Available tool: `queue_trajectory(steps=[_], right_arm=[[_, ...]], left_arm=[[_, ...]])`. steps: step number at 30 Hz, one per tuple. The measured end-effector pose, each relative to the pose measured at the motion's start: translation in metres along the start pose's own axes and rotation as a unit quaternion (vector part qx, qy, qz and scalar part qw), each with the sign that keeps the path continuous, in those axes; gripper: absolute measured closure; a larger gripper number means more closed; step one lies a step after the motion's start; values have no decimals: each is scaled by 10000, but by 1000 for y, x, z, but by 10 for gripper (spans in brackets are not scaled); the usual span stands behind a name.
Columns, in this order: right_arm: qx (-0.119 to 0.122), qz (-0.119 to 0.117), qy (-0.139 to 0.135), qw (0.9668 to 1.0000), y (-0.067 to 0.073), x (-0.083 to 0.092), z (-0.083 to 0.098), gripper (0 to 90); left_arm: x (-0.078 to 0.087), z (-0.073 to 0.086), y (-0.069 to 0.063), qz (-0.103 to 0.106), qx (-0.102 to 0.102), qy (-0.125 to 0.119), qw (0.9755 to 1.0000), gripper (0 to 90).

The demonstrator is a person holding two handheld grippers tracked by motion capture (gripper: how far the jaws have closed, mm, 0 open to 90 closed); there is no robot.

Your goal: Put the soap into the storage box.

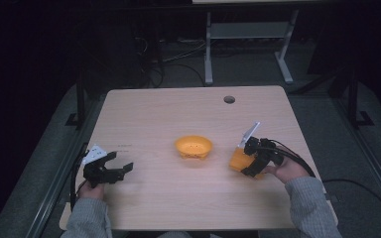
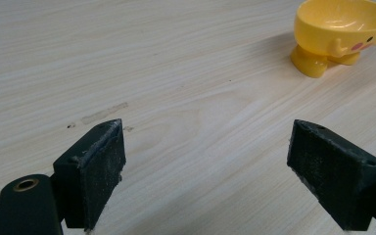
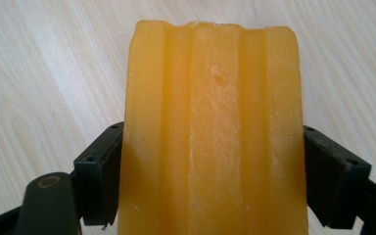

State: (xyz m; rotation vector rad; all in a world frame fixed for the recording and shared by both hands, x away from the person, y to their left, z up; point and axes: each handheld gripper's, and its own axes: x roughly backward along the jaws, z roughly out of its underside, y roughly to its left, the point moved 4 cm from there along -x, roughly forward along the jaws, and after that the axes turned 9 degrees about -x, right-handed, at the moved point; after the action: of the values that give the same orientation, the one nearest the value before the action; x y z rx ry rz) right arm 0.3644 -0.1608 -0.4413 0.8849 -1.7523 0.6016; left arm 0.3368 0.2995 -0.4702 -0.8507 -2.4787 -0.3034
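On the pale wooden tabletop [image 1: 188, 198] a small yellow bowl [image 1: 193, 147] stands upright near the middle, on stubby feet, with a duck-like face printed on its side as the left gripper view shows it [image 2: 345, 32]. From the high view its hollow looks bare apart from a few small dark specks on the inner floor; the left gripper view looks at the rim from low down, so the bottom of the hollow cannot be made out there. To the right of the bowl and a little nearer, well apart from it, the right tongs [image 1: 248, 159] grip an orange ridged block [image 1: 239, 159]. In the right gripper view the two black jaws press against the block's opposite long sides, set fairly wide by its breadth, and the block [image 3: 215, 142] runs away from the camera with lengthwise grooves and a waxy, slightly scuffed face. Whether its lower end touches the wood or hangs just above it cannot be told. The right hand [image 1: 290, 171] comes in from the near right in a grey sleeve. At the near left the left tongs [image 1: 121, 168] hover low over bare wood, jaws spread wide with nothing between them, pointing toward the bowl, which lies well beyond them to the far right. The left hand [image 1: 90, 188] holds them from the near edge.
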Motion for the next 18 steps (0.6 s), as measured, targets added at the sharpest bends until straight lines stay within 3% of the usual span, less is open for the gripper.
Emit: queue_trajectory(steps=[18], right_arm=[[215, -53, -49, 9997, -5, 12, -35, 211]], left_arm=[[0, 0, 1, 3, -40, 36, 10000, 138]])
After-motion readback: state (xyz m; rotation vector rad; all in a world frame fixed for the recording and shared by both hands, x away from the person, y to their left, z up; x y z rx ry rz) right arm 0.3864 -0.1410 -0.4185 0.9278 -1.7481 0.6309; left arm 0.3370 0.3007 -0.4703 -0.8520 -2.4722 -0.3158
